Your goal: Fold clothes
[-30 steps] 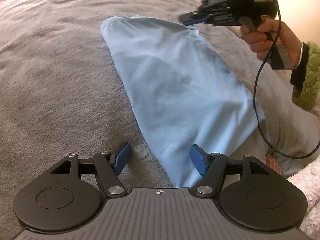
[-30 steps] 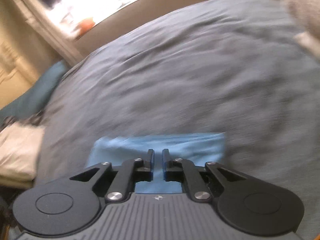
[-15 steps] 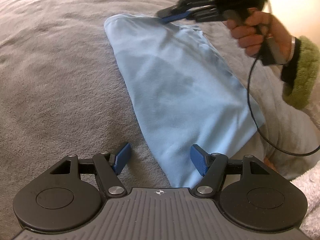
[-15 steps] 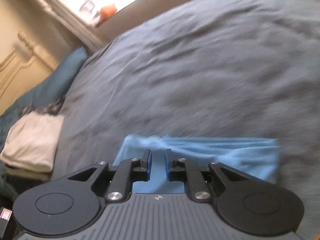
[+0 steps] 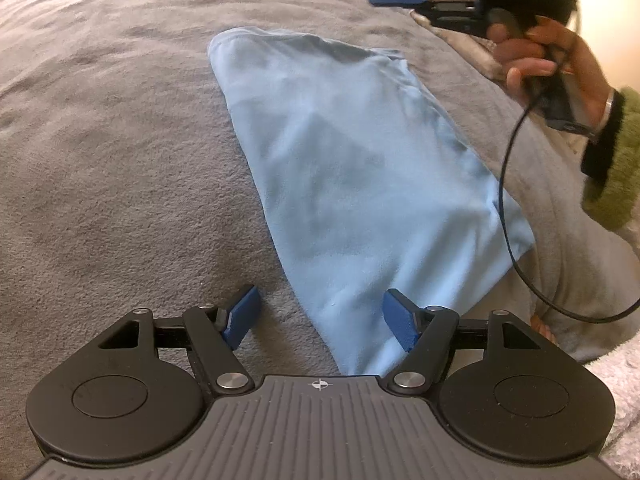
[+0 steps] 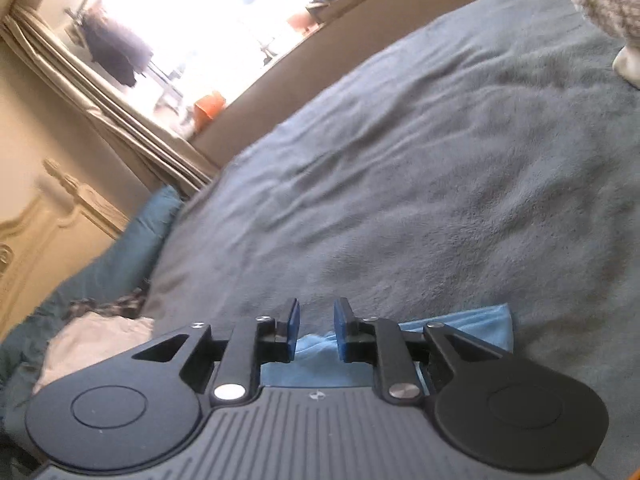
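Left claw (image 5: 320, 320) gapes low over the blue garment (image 5: 360, 176); right claw (image 6: 316, 328), seemingly raised, part-open

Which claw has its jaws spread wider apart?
The left claw, jaws wide across the blue shirt's near corner. The right claw shows only a narrow gap, holding nothing.

light blue garment (image 6: 460, 322) mostly hidden behind gripper body, window (image 6: 192, 28) overexposed

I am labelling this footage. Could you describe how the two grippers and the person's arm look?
Both the left gripper and the right gripper have ribbed dark grey bodies, black linkage arms with silver pivots, and blue finger pads. A black cable hangs from the right one. The hand wears a fuzzy green sleeve.
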The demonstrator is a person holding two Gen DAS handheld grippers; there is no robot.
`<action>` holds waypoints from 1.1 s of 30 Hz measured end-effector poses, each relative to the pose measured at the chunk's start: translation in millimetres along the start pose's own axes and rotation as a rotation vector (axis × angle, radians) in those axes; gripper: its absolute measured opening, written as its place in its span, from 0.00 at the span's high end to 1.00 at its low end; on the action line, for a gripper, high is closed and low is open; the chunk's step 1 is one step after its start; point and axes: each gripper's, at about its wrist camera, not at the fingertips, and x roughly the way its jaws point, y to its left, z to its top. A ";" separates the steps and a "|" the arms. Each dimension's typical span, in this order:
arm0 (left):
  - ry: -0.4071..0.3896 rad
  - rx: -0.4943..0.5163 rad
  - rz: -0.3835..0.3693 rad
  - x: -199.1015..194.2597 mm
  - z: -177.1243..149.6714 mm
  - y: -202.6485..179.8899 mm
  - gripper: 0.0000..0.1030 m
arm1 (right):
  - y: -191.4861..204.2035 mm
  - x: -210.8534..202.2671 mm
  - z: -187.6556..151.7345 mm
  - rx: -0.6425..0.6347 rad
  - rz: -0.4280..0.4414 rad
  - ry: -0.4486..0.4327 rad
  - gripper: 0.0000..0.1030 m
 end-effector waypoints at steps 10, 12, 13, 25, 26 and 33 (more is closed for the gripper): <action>0.001 -0.006 0.013 -1.3 -2.1 -4.2 0.33 | 3.2 -14.4 -14.0 0.046 0.125 0.051 0.67; 0.000 -0.007 0.014 -1.9 -2.0 -4.5 0.33 | 2.0 -17.4 -20.6 0.073 0.155 0.068 0.61; 0.000 -0.007 0.015 -2.1 -1.8 -4.8 0.33 | 1.2 -18.4 -23.9 0.089 0.167 0.079 0.60; -0.004 -0.015 0.013 -4.5 -4.2 -5.9 0.33 | -14.9 -42.9 -76.3 0.296 0.164 0.245 0.59; -0.005 -0.015 0.012 -4.7 -4.6 -5.9 0.33 | -17.4 -47.5 -83.2 0.319 0.160 0.259 0.59; -0.011 -0.017 0.012 -7.3 -6.9 -8.1 0.33 | -1.8 -75.2 -123.5 0.096 -0.069 0.337 0.59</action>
